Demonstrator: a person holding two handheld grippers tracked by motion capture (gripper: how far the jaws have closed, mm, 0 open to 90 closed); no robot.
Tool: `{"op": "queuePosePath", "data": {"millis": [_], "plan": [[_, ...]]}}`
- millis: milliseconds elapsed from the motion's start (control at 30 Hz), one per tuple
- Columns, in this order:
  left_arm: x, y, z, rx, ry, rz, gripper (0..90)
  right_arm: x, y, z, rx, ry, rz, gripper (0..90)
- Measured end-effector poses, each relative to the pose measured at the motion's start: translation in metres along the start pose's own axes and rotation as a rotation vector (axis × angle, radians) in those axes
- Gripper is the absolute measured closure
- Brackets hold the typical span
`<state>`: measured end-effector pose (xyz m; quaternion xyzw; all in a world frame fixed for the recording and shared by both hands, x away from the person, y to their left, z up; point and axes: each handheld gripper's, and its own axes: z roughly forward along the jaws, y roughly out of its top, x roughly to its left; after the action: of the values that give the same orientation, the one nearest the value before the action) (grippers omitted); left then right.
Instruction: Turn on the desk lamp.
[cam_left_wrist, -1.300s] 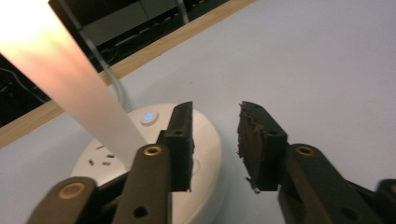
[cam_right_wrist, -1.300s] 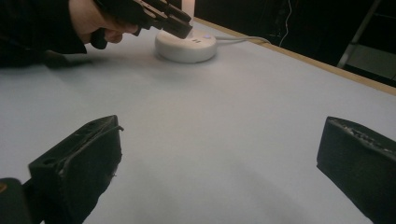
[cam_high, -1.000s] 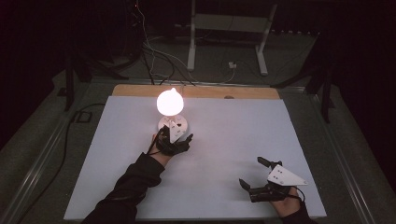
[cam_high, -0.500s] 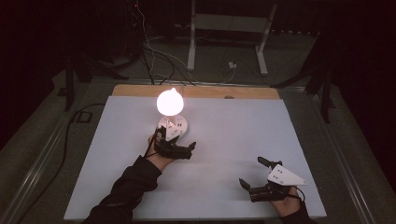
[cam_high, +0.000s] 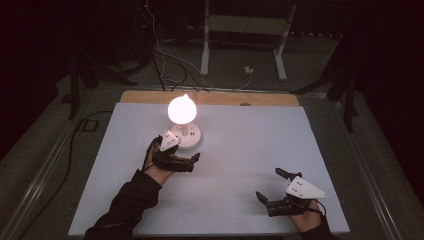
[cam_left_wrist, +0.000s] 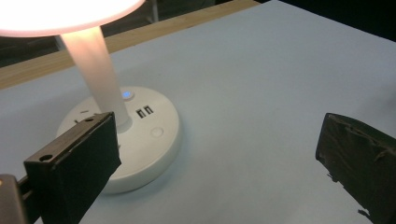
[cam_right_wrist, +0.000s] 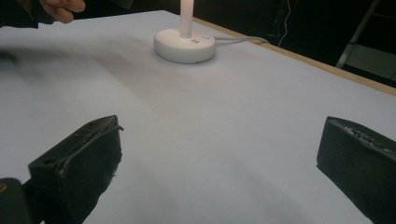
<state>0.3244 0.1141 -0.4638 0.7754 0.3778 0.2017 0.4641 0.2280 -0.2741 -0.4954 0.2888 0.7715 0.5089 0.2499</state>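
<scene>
Lamp (cam_high: 182, 122) is the thing nearest the left gripper (cam_high: 180, 159), and it is found just beyond and to one side of that gripper, toward the far left part of the board (cam_high: 250, 150). The left gripper's jaws are spread wide, having just been opening, and nothing is caught between them; bare board is seen in the gap in the left gripper view, with the lamp's base (cam_left_wrist: 135, 135) just beside one jaw and not touched by it. The gripper is carried in the left hand (cam_high: 159, 172), from which a dark sleeve (cam_high: 125, 205) runs back to the near edge.

No containers are seen on the board.

The lamp is lit. Its shade (cam_high: 181, 109) is a rounded, glowing white form, borne upright on a slim white stem (cam_left_wrist: 98, 70) that rises from a flat, round white base. On the base, a small blue light (cam_left_wrist: 126, 94) is shown beside the stem, with two small dark ports (cam_left_wrist: 144, 112) next to it and a shallow round button (cam_left_wrist: 157, 132) nearer the rim. A grey cord (cam_right_wrist: 243, 39) is led off from the base toward the far wooden edge (cam_high: 210, 97).

The right gripper (cam_high: 272, 187) is held low over the near right corner, well apart from the lamp. Its jaws are likewise spread, with only board between them.
</scene>
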Motion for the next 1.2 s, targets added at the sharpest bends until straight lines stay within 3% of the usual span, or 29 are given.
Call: {"op": "queuePosePath", "data": {"millis": [567,1000,1200], "plan": [[0.023,-0.025,-0.043,0.004,0.021,-0.025,0.2,0.001,0.000,0.002,0.007,0.002,0.003,0.0],[0.041,-0.059,-0.076,0.033,0.035,-0.064,0.2,0.001,-0.001,0.003,0.015,0.005,0.005,0.0],[0.046,-0.076,-0.087,0.066,0.041,-0.056,0.2,0.001,-0.001,0.003,0.017,0.004,0.005,0.0]]}}
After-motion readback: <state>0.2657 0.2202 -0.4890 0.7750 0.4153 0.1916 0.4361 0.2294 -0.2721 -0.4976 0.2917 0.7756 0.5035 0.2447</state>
